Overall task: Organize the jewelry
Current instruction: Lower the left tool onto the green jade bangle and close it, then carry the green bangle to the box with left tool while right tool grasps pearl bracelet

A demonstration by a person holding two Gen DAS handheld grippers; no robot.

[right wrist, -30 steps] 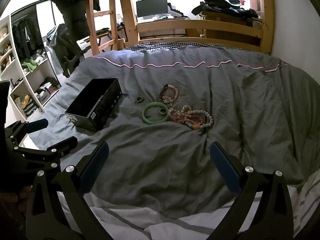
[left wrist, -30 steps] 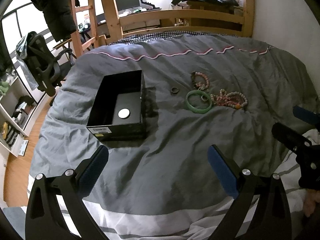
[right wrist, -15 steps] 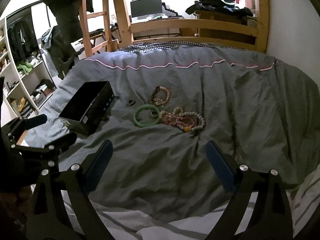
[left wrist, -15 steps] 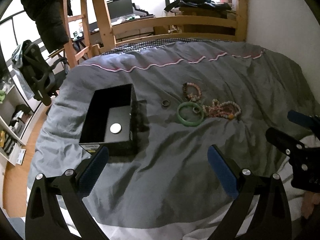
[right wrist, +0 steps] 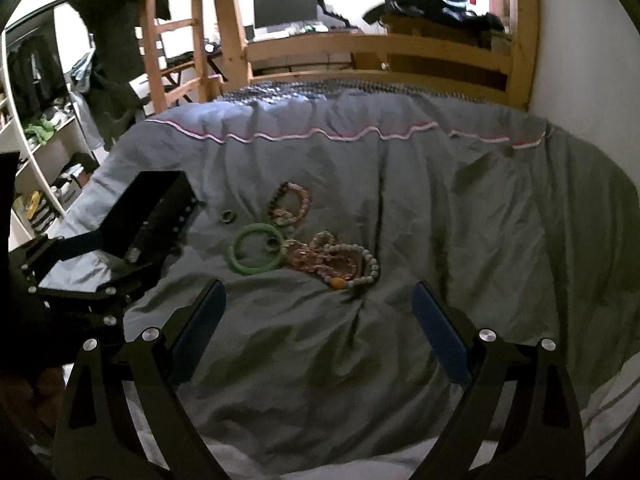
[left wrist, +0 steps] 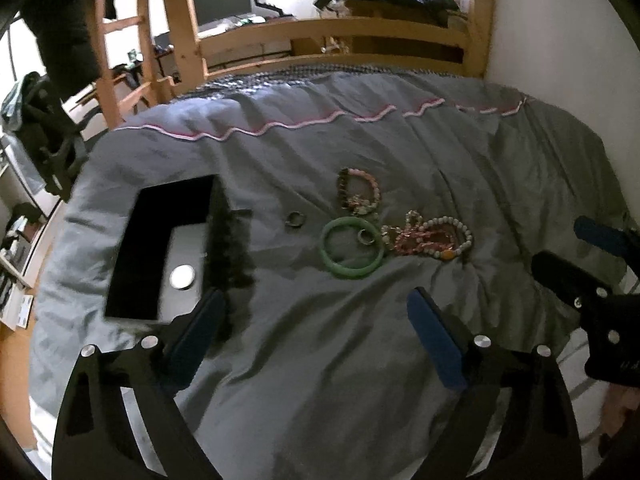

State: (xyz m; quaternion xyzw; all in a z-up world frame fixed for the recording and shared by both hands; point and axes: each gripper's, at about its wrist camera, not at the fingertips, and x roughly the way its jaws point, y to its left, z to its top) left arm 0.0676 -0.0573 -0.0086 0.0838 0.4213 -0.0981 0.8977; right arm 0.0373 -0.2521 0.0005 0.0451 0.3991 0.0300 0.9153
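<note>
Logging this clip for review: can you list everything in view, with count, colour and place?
box: 1, black, open, left on the duvet
disc: 1, silvery, inside the box
ring: 1, dark metal, between the box and the bangle
bangle: 1, green, middle of the duvet
small ring: 1, silvery, lying within the bangle's loop
bead bracelets: small cluster, pink and dark, beyond the bangle
bead strands: tangled pile, pink and white, count unclear, right of the bangle
duvet: 1, grey with pink wavy trim
bed frame: wooden, behind
monitor: 1, black, on the far desk
left tongs: open, nothing held, low over the duvet
right tongs: open, nothing held, near the strands
</note>
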